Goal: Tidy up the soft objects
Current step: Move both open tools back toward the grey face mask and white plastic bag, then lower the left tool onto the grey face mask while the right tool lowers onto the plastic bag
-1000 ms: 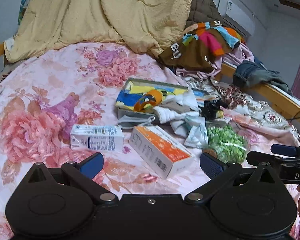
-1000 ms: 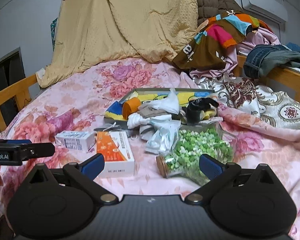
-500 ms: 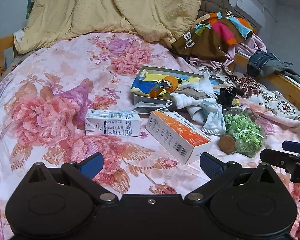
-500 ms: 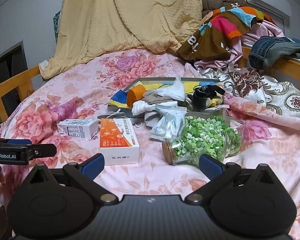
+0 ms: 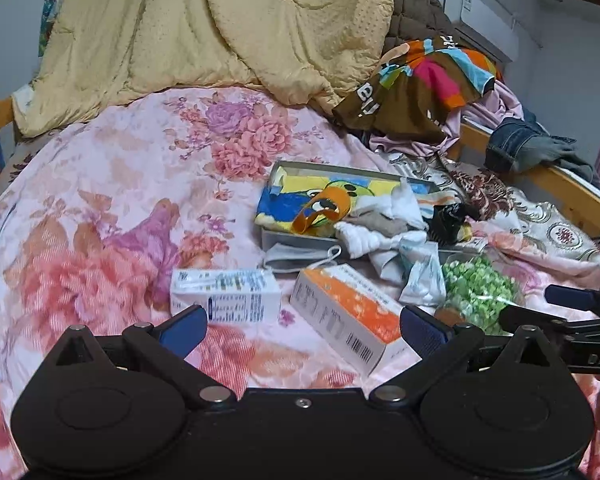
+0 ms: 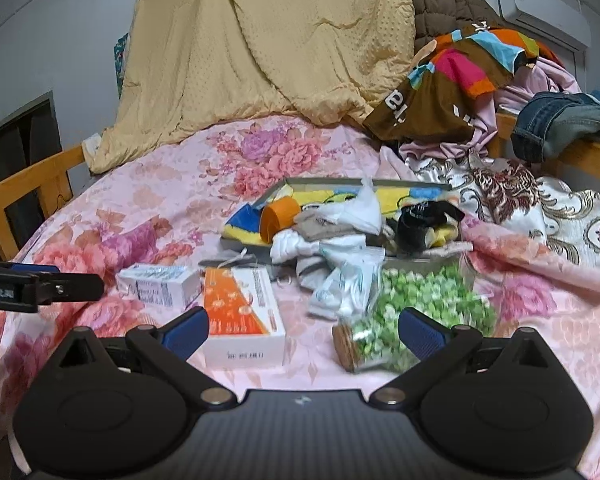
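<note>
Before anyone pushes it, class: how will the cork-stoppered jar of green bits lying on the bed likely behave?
The jar lies on its side, so it would probably roll. It looks clear and rigid, possibly glass, so likely slippery and breakable. The soft floral bedspread should slow it.

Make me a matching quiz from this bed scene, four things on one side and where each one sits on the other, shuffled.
Things:
1. orange box
2. jar
3. white carton
4. jeans

Places:
A. on the wooden bed rail
B. between carton and jar
C. nearest the right gripper
D. nearest the left gripper

Pairs: 1-B, 2-C, 3-D, 4-A
</note>
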Available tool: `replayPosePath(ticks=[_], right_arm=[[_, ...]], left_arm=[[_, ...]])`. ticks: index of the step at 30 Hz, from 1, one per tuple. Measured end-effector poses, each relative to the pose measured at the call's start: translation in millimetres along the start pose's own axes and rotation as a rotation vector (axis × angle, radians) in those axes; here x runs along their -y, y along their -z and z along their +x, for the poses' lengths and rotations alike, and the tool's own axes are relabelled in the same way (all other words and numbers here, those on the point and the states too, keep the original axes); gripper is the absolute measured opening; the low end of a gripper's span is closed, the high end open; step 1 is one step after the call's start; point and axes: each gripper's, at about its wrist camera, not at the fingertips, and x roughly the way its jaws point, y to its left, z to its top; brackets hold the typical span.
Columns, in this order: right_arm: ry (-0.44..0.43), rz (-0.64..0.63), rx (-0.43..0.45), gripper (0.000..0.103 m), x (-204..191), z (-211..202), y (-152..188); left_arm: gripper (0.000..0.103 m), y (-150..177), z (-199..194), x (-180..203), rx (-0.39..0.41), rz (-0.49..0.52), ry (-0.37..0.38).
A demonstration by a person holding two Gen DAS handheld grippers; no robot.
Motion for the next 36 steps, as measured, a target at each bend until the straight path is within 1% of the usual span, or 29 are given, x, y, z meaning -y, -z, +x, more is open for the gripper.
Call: replayPosePath(ticks=[2,7,11,14,17,20,23,29,32,36], right_arm=[[0.001,0.007,0.004,0.103,3,5,-5],[0.007,0.003,0.007,0.103,9,27,-17],[0.012,-0.011,0.008,0.103,11,45,-24],[0.016,-0.024,0.013,0.103,14,59,-28],[0.015,-0.037,0.013,0.103,17,73,-29],[0.023,-0.052,0.006,0.103,23,85,-26],[0.023,-0.060,-0.008,0.103,27,95,-23],[-0.032,-0.089,0.040,0.103,29,109,-20],[-0.061,-0.126,0.043,0.103,27,118,-20],[-0.068,-0.152,0.038,0.103,28,127,-20]], left_arm=[[0.102,-11,1,-5,-0.027,0.005,-0.003],[0.102,-40,6,-23,-0.131,0.014,-0.021],[0.102,-62,11,-30,-0.152,0.029,-0.047],[0.102,-76,19,-26,-0.155,0.068,-0.043],[0.102,-80,33,-20,-0.128,0.106,-0.016],[0.102,-77,52,-17,-0.124,0.101,0.002],[0.102,-72,73,-20,-0.152,0.050,-0.004],[0.102,-74,110,-22,-0.168,0.057,-0.004],[0.102,-78,130,-22,-0.173,0.039,0.003],[0.102,-79,157,-19,-0.192,0.041,0.023]])
